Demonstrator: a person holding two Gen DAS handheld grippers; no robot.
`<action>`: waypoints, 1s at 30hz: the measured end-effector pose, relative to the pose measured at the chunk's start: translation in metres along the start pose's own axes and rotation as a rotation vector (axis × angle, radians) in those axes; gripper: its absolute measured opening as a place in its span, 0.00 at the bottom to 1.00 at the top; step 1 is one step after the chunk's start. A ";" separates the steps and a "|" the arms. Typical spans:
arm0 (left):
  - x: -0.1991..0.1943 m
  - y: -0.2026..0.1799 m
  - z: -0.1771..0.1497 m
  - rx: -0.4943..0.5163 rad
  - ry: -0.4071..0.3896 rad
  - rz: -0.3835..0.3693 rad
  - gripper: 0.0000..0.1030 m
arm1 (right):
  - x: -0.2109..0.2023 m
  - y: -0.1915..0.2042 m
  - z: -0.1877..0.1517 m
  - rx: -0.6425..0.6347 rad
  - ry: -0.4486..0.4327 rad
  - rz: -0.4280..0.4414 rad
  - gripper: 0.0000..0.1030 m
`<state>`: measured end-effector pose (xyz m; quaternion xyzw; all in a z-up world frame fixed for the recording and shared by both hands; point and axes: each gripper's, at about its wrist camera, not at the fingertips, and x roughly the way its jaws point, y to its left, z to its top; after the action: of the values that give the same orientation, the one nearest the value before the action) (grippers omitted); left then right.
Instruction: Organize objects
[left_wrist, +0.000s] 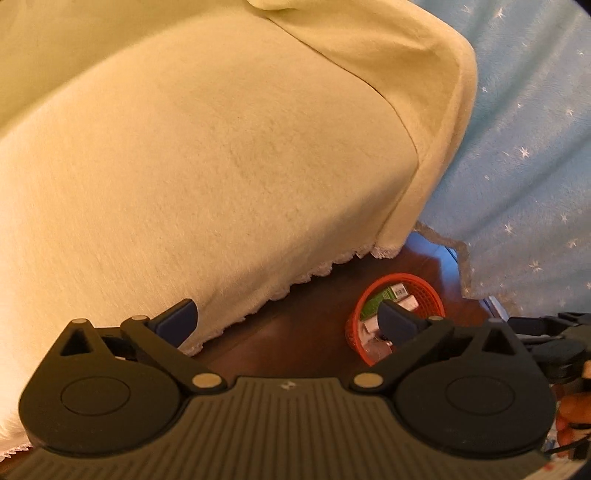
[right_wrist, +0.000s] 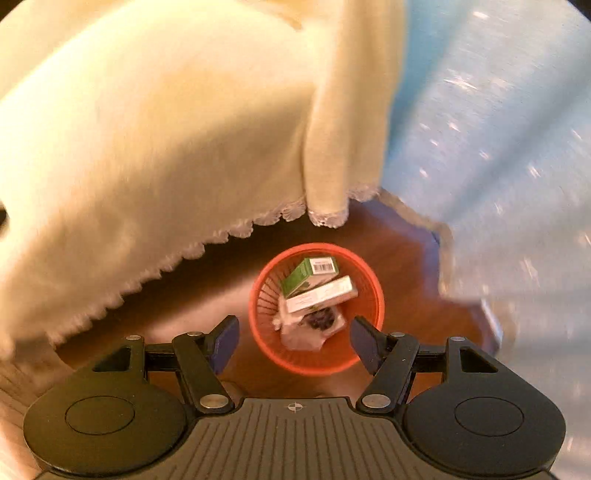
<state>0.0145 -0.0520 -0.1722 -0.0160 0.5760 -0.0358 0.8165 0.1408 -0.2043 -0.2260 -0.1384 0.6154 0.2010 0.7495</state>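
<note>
Orange mesh basket on the dark wooden floor holds a green box, a white box and blurred crumpled wrappers. Left gripper and right gripper gape, released, above it. Fleecy cream blanket hides the rest.

Black ribbed grippers, blue-padded jaws, silver rivets

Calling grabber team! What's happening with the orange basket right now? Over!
Left gripper open, empty. Right gripper open, empty, above the orange basket. Green box and white box inside it. Yellow blanket beside, nothing blocking.
</note>
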 end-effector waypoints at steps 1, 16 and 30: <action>-0.001 -0.001 0.002 -0.001 0.011 -0.005 0.99 | -0.005 0.001 0.003 0.021 0.006 0.004 0.62; -0.005 -0.011 0.014 0.037 0.092 0.055 0.99 | -0.036 0.000 0.014 0.066 0.058 0.002 0.62; 0.018 -0.016 0.006 0.009 0.162 0.076 0.99 | -0.032 -0.003 0.011 0.112 0.050 -0.002 0.62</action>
<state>0.0253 -0.0698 -0.1865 0.0125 0.6402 -0.0087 0.7680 0.1466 -0.2061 -0.1928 -0.1019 0.6441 0.1618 0.7407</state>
